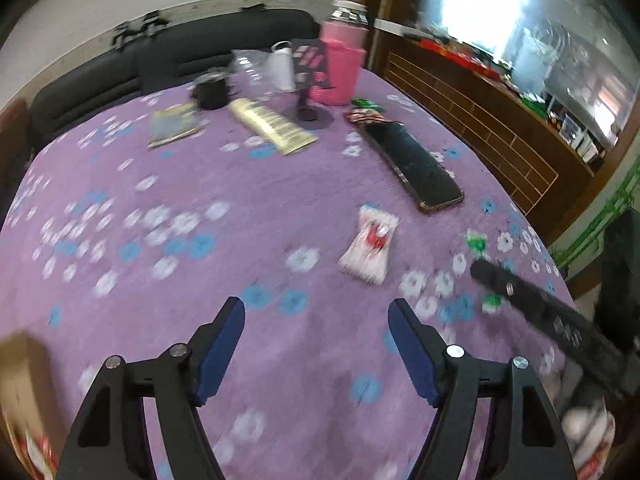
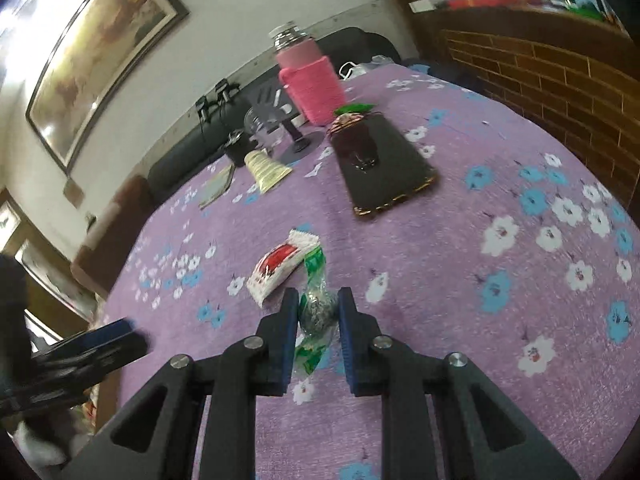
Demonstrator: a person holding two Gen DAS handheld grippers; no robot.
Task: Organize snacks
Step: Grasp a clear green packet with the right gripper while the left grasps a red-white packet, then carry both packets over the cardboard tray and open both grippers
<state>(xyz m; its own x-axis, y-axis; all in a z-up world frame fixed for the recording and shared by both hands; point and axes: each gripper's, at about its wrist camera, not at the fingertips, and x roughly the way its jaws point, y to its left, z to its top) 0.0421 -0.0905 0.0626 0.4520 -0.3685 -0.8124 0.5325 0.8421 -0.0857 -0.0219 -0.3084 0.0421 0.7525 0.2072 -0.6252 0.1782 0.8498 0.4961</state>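
My right gripper (image 2: pixel 320 299) is shut on a green-wrapped candy (image 2: pixel 318 314), whose twisted wrapper ends stick out above and below the blue pads. Just left of it, a white-and-red snack packet (image 2: pixel 280 268) lies flat on the purple flowered tablecloth (image 2: pixel 460 280). My left gripper (image 1: pixel 316 308) stands open over bare cloth with nothing between its fingers. The same white-and-red packet (image 1: pixel 370 250) lies a little ahead and right of it. One right-gripper finger (image 1: pixel 520 300) crosses the left wrist view's right side, with green wrapper (image 1: pixel 476 240) showing beside it.
A black phone (image 2: pixel 384 168) lies mid-table with a small red snack (image 1: pixel 366 114) behind it. A pink-sleeved bottle (image 2: pixel 312 80), a cream packet (image 1: pixel 272 124), a flat packet (image 1: pixel 174 126) and a clear cup (image 2: pixel 260 124) stand at the back. A cardboard box (image 1: pixel 24 392) sits low left.
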